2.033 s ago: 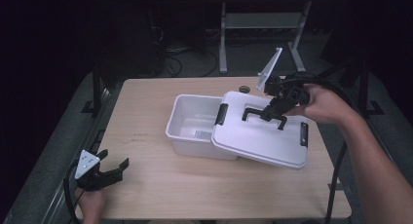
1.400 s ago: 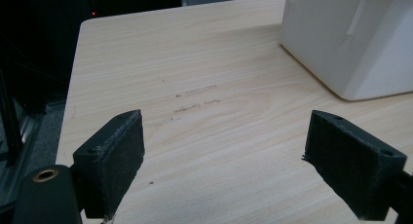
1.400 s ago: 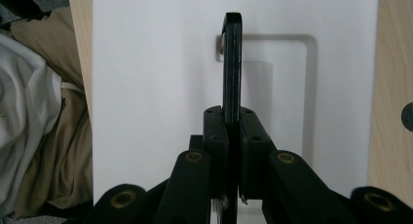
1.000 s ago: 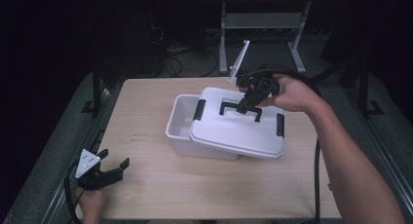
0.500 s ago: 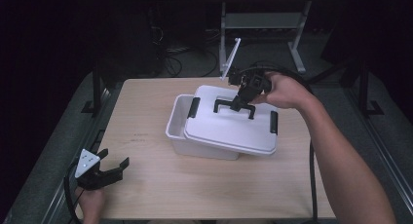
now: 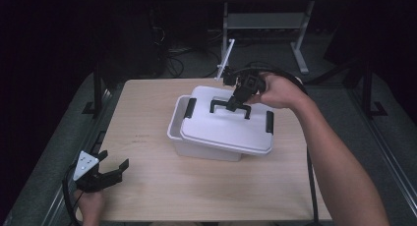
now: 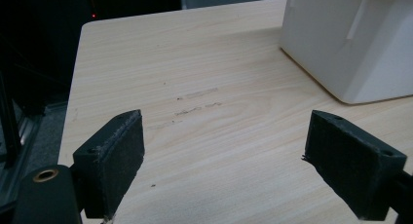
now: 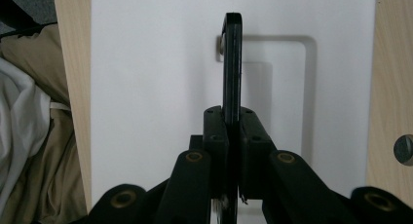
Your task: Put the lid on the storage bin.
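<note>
My right gripper (image 6: pixel 235 102) is clenched on the black carry handle (image 6: pixel 229 108) of the white lid (image 6: pixel 223 125); in the right gripper view the handle (image 8: pixel 232 63) stands edge-on, pinched between my pads.

The lid sits skewed over the white storage bin (image 6: pixel 176 125): it overhangs on the right and near sides, and a strip of the bin's left rim is uncovered. So I judge the lid needs to go left and a little far to seat.

The lid's long axis runs left to right, tilted slightly, its right end nearer to me. The black latches (image 6: pixel 190 108) mark its two short ends. The handle runs along the same axis.

My left gripper (image 6: pixel 101 174) rests at the near left corner of the wooden table (image 6: pixel 147 98), jaws spread wide, nothing between them; in its own view the bin's corner (image 7: pixel 341 44) lies far right of it. The right hand is the one on the job.
</note>
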Tool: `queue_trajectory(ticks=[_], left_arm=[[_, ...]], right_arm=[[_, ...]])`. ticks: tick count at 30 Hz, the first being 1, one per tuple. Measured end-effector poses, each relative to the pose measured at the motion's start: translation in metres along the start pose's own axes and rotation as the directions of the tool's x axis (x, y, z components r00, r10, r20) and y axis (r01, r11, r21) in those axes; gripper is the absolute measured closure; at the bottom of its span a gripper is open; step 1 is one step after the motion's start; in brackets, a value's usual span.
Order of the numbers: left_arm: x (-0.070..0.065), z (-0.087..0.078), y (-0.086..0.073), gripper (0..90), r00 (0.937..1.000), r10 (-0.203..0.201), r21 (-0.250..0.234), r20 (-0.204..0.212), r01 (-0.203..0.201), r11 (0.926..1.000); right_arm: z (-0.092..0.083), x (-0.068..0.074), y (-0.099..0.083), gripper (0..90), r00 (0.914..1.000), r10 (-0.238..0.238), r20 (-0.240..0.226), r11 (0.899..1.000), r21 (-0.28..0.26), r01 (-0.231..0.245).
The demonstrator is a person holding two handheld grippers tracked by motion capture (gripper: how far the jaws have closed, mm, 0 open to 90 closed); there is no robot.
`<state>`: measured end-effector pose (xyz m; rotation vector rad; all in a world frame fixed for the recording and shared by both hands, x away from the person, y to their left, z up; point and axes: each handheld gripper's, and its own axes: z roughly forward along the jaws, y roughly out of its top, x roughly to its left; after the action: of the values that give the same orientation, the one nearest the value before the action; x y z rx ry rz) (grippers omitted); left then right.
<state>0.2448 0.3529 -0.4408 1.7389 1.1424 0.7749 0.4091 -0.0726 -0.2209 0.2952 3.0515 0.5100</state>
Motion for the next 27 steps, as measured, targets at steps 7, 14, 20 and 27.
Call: queue_trajectory(ticks=[7,14,20,27], left_arm=[[0.000,0.000,0.000,13.7,1.0000,-0.002,-0.002,0.001,0.002,1.0000],[0.001,-0.003,-0.001,13.7,1.0000,-0.005,-0.006,-0.003,0.005,1.0000],[0.000,-0.002,-0.001,13.7,1.0000,-0.006,-0.004,-0.002,0.006,1.0000],[0.001,-0.002,-0.001,13.7,1.0000,-0.008,-0.006,-0.003,0.008,1.0000]], right_arm=[[0.005,-0.003,0.009,84.0,1.0000,-0.008,0.002,1.000,0.012,0.008],[0.011,-0.007,0.019,84.0,0.9998,-0.021,-0.006,1.000,0.014,0.021],[0.016,-0.008,0.030,84.0,0.9993,-0.038,-0.008,0.999,0.004,0.038],[0.023,-0.011,0.035,84.0,0.9993,-0.037,-0.009,0.999,0.005,0.037]])
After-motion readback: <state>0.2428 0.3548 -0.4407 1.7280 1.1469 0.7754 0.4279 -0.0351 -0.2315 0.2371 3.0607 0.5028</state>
